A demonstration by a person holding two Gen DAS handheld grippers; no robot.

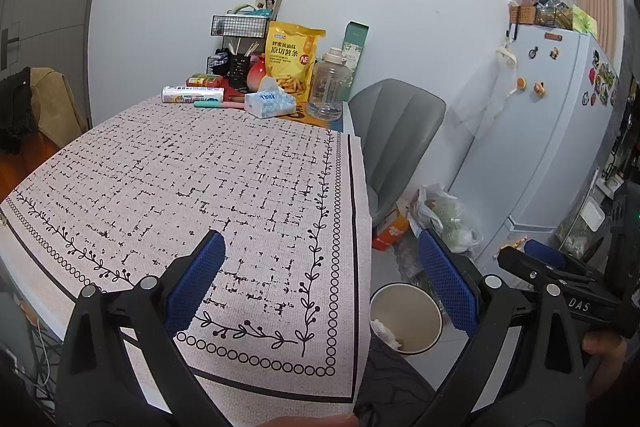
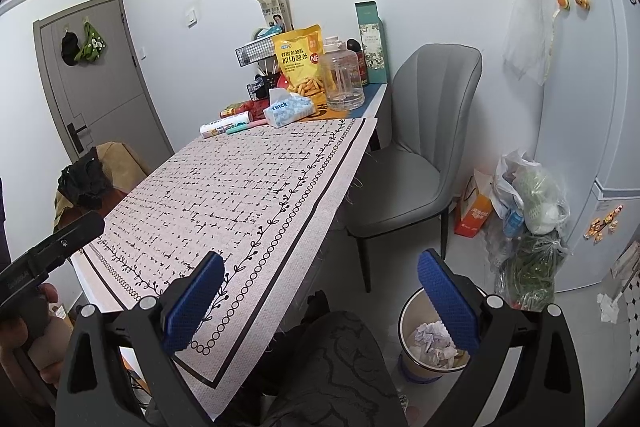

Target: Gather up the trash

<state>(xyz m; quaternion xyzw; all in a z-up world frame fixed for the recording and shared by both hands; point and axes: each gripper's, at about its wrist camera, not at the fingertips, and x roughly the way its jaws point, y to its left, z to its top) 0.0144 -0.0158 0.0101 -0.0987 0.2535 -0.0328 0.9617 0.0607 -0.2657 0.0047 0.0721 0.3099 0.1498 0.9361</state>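
now both tongs point(image 1: 320, 279) point(image 2: 320, 287) are spread wide and hold nothing. the full bin point(image 2: 434, 343) beside the desk's point(image 2: 224, 195) corner might tip if bumped.

Two wrist fisheye views, both looking forward between spread blue-padded fingers along the table toward the white back wall.

Left wrist view: set low over the near end of the pink cloth with black grid print point(image 1: 208, 179), facing the yellow snack bag point(image 1: 291, 57) far ahead; white round waste bin point(image 1: 406, 319) low to its right. Right wrist view: set further right, off the cloth's edge point(image 2: 240, 195), close above the bin point(image 2: 420, 343); grey padded chair point(image 2: 416, 131) ahead. Shared: cloth, snack bag point(image 2: 300, 61), chair point(image 1: 390, 131), bin, white fridge point(image 1: 560, 131).
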